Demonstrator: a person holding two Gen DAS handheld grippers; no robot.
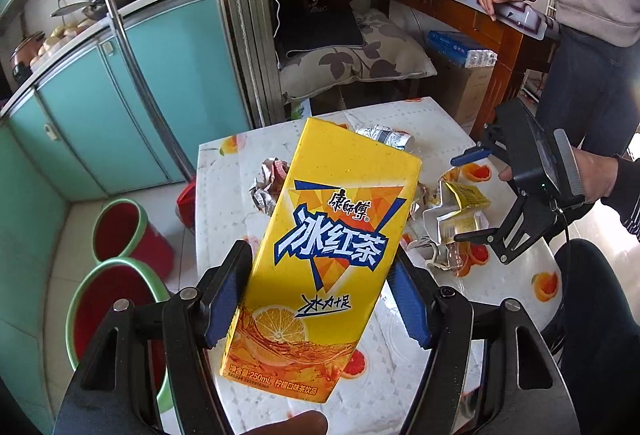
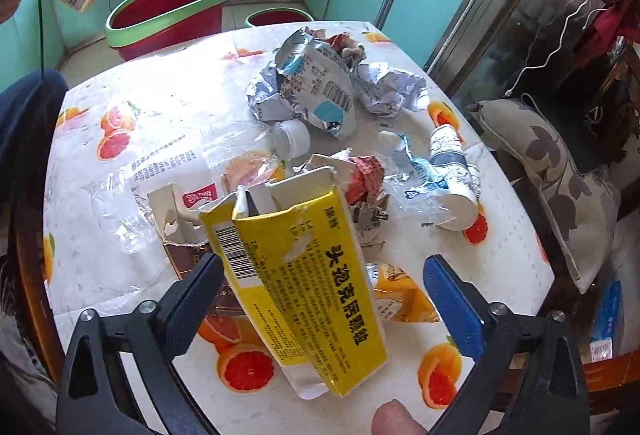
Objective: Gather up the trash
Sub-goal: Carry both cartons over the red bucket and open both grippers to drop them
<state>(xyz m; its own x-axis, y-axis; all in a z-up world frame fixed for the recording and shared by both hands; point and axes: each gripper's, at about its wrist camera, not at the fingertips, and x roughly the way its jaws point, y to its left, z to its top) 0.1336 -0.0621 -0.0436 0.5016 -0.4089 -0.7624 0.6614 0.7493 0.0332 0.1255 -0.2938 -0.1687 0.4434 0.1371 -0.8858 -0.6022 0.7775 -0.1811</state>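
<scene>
The left gripper (image 1: 316, 309) clamps a yellow tea carton (image 1: 326, 259) by its lower half, both blue pads pressed on its sides; the carton's long axis runs up and slightly right, top end away from the camera, lifted above the table (image 1: 420, 119); two red bins (image 1: 120, 299) stand on the floor at left; the right gripper (image 2: 326, 305) stands wide around a torn yellow box (image 2: 304, 287), the right pad clear of it, the box lengthwise between the fingers, its ragged open end toward the litter.
</scene>
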